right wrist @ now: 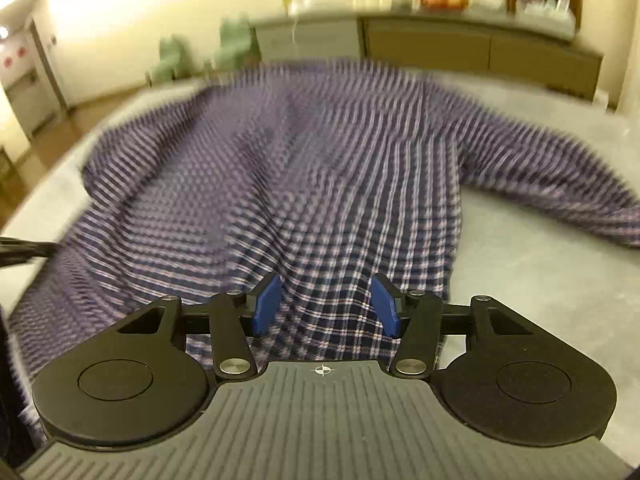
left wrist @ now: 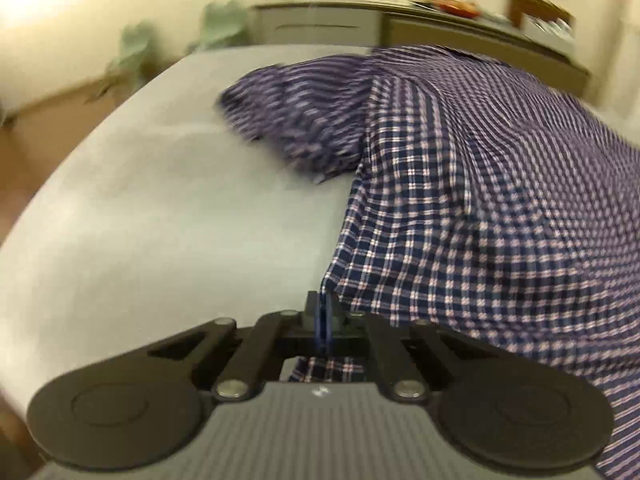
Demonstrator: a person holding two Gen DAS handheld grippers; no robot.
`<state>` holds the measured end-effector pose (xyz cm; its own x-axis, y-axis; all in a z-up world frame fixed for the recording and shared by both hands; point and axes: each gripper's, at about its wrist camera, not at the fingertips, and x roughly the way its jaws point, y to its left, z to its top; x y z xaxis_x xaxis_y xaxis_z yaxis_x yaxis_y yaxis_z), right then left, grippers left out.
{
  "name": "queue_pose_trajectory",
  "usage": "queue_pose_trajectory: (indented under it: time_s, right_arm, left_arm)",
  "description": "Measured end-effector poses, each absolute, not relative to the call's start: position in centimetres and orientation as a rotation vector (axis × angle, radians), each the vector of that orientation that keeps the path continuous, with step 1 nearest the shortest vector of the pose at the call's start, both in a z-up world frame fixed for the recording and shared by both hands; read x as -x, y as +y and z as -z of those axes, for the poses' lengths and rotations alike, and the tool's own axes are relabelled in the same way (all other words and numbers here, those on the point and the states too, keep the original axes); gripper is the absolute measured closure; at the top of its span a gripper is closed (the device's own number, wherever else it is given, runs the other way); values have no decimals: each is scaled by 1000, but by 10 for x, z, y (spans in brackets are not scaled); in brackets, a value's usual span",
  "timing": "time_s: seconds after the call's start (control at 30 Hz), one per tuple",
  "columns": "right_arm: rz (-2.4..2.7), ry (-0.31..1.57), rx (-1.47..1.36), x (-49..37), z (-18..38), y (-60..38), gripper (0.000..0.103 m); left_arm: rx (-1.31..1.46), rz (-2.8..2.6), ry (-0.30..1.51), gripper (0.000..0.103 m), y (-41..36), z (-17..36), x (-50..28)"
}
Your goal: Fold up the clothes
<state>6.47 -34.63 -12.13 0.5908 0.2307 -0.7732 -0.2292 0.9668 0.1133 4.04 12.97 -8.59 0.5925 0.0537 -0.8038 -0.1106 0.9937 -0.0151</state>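
A blue, white and red checked shirt (left wrist: 480, 208) lies spread on the grey table (left wrist: 160, 220), one sleeve bunched at the far side. My left gripper (left wrist: 324, 320) is shut, its blue pads pressed together on the shirt's near edge, with cloth showing under the fingers. In the right wrist view the shirt (right wrist: 320, 168) stretches away, one sleeve reaching out to the right. My right gripper (right wrist: 326, 306) stands open over the near hem. Its blue pads (right wrist: 266, 304) sit apart with cloth beneath and between them, not pinched.
A long low sideboard (right wrist: 440, 44) with jars and boxes on top runs along the far wall. Pale green chairs (right wrist: 236, 40) stand behind the table (right wrist: 520, 280). A dark part of the other gripper (right wrist: 24, 250) shows at the left edge.
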Motion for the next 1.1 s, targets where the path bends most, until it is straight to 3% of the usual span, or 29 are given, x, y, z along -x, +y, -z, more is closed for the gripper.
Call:
queue_pose_trajectory:
  time_s: [0.1,0.2,0.3,0.37,0.53,0.63,0.7,0.73,0.83,1.0,1.1]
  right_arm:
    - [-200,926,93,-73,134,-348,56]
    - [-200,949,117,-74,131,-358,57]
    - [-183,966,190,-73,126,-359,53]
    - [-156,934,190,-68,116,-364,53]
    - [-186,846,114,-65,86,-353,48]
    - [-243,827,117,-67,80,-331,45]
    - [-274,824,112,-70,79,-321,45]
    - [-286,822,105,-73,79,-317,45]
    - [-315,812,66,-81,73,-306,44]
    - [-338,793,67,-107,67,-278,42]
    - [-347,818,75,-122,73,-259,40]
  left_arm:
    - [146,-111,968,101,148,68,-16]
    - [131,-114,933,95,161,47,-9]
    - [109,-146,843,78,174,28,-27]
    - [119,-159,793,60,184,21,-55]
    - [96,-187,773,48,185,39,-158]
    - [85,-217,800,50,182,61,-205]
    - [56,-257,805,74,179,73,-221]
    - [45,-286,812,103,178,77,-228]
    - [52,-269,733,103,164,65,-230]
    - [-340,164,496,101,26,42,-142]
    - [-330,219,510,90,16,50,-112]
